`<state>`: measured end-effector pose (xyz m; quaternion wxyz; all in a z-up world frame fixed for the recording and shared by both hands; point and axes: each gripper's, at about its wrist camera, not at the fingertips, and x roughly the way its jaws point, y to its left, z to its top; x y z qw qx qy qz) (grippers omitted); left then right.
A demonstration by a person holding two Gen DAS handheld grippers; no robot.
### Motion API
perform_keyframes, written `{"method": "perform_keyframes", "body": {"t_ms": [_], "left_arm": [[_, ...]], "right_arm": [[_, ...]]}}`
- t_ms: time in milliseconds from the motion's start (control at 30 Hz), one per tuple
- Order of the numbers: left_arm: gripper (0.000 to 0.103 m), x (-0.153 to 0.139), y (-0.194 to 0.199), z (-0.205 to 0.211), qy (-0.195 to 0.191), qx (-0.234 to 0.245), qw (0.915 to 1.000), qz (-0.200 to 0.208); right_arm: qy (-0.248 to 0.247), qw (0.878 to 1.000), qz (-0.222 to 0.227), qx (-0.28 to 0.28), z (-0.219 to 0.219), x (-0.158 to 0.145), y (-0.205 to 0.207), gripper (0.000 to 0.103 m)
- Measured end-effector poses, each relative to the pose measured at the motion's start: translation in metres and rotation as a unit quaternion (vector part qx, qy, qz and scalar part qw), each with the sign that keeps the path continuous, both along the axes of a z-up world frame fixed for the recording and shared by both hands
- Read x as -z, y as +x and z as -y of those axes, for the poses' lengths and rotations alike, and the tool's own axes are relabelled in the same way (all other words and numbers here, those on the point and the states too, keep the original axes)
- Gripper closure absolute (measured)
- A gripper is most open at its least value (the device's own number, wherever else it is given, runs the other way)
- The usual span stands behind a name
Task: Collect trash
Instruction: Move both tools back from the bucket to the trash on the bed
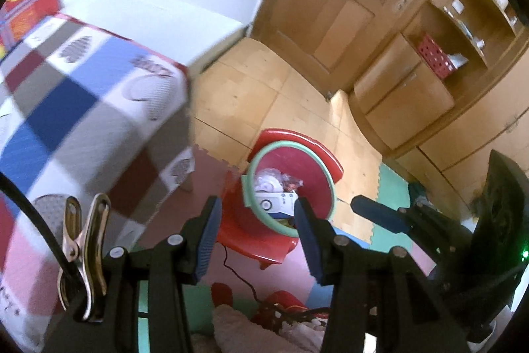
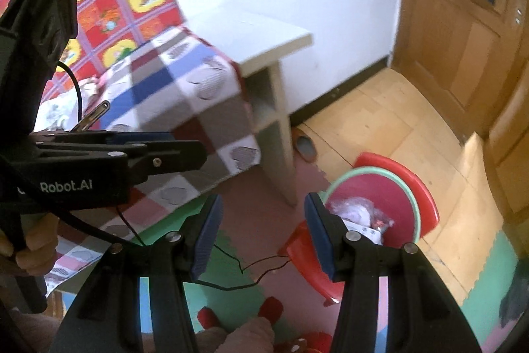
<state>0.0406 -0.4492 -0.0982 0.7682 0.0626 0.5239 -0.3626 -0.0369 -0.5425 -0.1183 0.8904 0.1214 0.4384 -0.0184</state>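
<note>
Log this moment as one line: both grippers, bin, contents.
left gripper: open, empty | right gripper: open, empty | trash bin: on red stool | in bin: white box, clear wrappers

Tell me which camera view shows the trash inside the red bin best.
The left wrist view: it looks down into the red bin, showing clear wrappers and a white carton between the open tongs. In the right wrist view the bin sits off to the side, and a tong finger hides part of the blurred contents.
</note>
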Motion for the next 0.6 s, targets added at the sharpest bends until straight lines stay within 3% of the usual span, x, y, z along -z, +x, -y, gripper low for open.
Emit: {"method": "perform_keyframes", "body": {"t_ms": [600], "left_arm": [[0.055, -0.059, 0.005, -0.156, -0.004, -0.120, 0.9922, 0.035]], "right_arm": [[0.002, 0.994, 0.040, -0.104, -0.120, -0.051, 0.022, 0.051]]}}
